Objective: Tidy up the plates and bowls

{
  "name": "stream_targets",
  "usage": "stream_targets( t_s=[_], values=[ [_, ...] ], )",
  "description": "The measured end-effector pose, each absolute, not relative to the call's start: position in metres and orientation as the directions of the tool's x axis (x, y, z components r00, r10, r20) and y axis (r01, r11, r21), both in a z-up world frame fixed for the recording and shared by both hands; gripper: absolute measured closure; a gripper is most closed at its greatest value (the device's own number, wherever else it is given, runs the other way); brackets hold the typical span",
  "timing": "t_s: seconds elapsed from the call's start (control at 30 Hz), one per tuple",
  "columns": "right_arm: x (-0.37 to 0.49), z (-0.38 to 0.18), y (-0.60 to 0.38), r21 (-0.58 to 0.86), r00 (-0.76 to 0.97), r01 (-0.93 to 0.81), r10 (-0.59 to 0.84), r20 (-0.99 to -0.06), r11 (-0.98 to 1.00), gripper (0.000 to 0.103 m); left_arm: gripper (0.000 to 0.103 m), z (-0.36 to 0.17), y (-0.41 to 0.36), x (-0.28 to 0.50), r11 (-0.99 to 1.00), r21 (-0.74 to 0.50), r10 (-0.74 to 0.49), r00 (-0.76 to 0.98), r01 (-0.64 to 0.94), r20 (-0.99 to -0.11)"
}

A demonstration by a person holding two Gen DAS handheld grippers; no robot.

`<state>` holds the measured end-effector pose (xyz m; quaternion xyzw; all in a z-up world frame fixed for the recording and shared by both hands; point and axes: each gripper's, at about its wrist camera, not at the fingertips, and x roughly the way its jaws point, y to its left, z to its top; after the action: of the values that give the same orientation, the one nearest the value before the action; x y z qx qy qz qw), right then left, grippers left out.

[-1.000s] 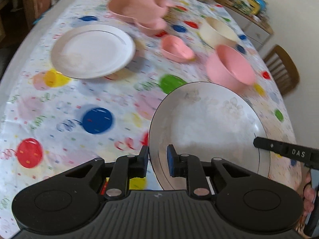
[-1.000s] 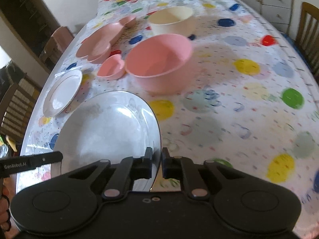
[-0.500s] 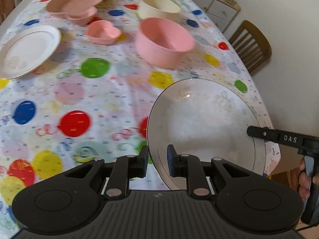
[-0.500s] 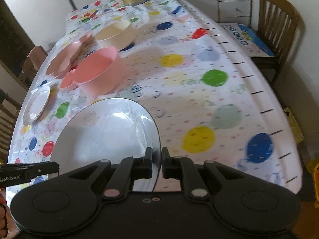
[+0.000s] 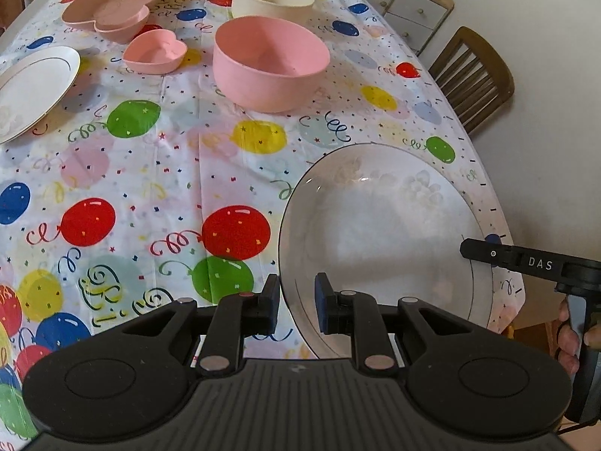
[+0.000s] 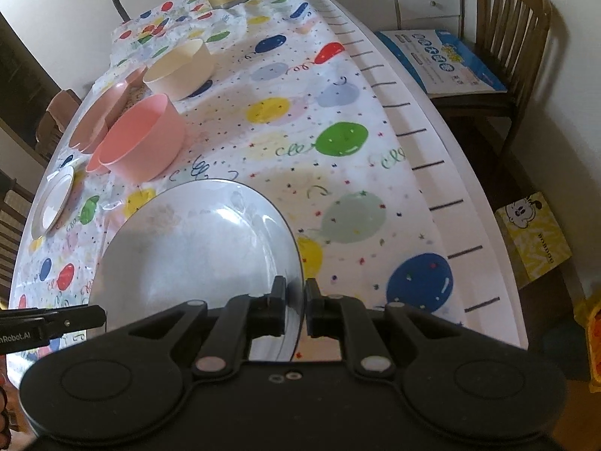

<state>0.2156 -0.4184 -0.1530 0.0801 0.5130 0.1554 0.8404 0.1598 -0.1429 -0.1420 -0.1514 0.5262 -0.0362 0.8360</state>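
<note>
- Large white plate [image 5: 383, 233]: rigid, glossy, likely slippery and breakable; held above the table's [image 6: 420, 86] near corner.
- Left gripper [image 5: 296, 302] and right gripper [image 6: 295, 306]: nearly closed, pinching opposite rim edges.
- Grip the rim only.

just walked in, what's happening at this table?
A person is carrying a large white plate with both handheld grippers. The left gripper is clamped on its near-left rim and the right gripper on the opposite rim, holding it above the balloon tablecloth near the table's edge. On the table sit a pink bowl, a cream bowl, a small heart-shaped dish, a pink shaped tray and a smaller white plate. Nothing is stacked yet.
</note>
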Motion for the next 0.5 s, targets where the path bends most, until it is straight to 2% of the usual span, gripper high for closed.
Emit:
stream_targets(
  t_s=[0.17,0.3,0.5],
  values=[
    [0.216,-0.154,-0.419,0.295,0.419,-0.190,0.350,-0.838,0.936,0.093,0.084,-0.142,-0.145,0.160,0.952,-0.283,-0.206,0.443,-0.114,-0.872],
    [0.215,-0.148,-0.418,0.273,0.437,-0.221,0.346,-0.830,0.936,0.085,0.084,-0.140,-0.145,0.159,0.953,-0.274,-0.190,0.449,-0.129,-0.873],
    [0.211,-0.134,-0.414,0.222,0.470,-0.302,0.347,-0.812,0.927,0.080,0.084,-0.131,-0.143,0.154,0.958,-0.246,-0.149,0.471,-0.150,-0.869]
  ],
)
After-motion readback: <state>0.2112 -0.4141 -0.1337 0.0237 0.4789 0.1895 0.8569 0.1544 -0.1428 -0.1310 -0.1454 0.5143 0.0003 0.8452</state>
